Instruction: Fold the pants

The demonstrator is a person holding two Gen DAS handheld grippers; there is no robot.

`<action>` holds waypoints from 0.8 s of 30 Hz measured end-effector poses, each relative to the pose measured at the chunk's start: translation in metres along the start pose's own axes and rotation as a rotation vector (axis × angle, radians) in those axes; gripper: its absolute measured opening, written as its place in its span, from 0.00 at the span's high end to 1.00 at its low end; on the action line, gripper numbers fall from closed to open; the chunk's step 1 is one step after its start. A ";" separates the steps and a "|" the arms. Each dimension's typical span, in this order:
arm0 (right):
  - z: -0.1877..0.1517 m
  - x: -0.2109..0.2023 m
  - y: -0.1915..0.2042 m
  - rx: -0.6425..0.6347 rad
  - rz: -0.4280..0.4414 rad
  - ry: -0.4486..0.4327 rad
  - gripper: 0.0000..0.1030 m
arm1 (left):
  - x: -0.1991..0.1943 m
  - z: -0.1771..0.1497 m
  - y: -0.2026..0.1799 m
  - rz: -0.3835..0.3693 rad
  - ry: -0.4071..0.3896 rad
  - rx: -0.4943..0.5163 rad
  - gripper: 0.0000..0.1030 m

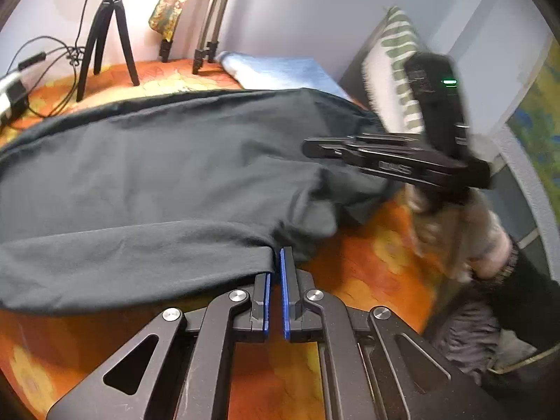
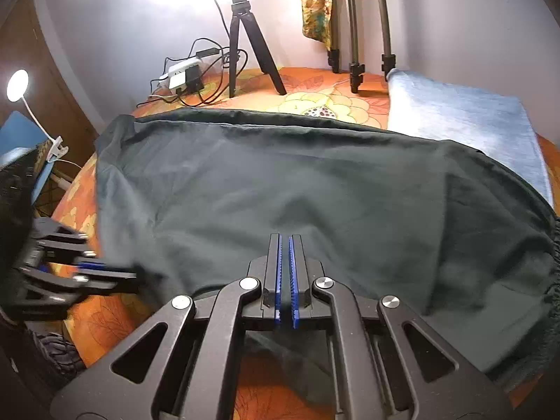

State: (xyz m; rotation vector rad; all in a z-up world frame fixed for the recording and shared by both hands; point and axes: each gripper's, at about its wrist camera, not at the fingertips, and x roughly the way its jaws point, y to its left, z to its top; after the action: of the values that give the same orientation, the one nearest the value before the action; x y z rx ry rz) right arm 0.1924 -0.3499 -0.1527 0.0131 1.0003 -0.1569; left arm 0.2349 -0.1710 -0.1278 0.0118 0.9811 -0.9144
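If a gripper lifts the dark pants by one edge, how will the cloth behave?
The dark pants probably hang limp: they lie in soft wrinkles. They may slide easily over the orange bedsheet. The gathered waistband probably bunches.

Bedroom in a home, rigged for recording. Bed with an orange floral bedsheet [image 2: 308, 84], striped green-and-white pillow [image 1: 395, 70] against the wall, folded blue towel [image 2: 465, 122] on the bed. Small black tripod [image 2: 245, 42] and light-stand legs [image 2: 357, 35] stand on the mattress, power strip [image 2: 182, 77] with cables, clip-on lamp [image 2: 17, 85] at the side.
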 end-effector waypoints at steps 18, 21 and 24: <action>-0.016 -0.016 -0.029 0.069 -0.150 -0.007 0.55 | -0.028 -0.036 0.029 0.075 0.015 -0.064 0.93; -0.036 -0.052 -0.057 0.177 -0.220 -0.070 0.48 | -0.032 -0.025 0.023 0.108 -0.018 -0.029 0.93; -0.061 -0.087 -0.091 0.326 -0.298 -0.133 0.36 | -0.028 -0.018 0.015 0.140 -0.026 0.031 0.73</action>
State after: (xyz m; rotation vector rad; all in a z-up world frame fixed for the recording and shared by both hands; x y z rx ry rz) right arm 0.0827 -0.4242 -0.1072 0.1501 0.8312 -0.5858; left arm 0.2259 -0.1362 -0.1237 0.0936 0.9303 -0.7988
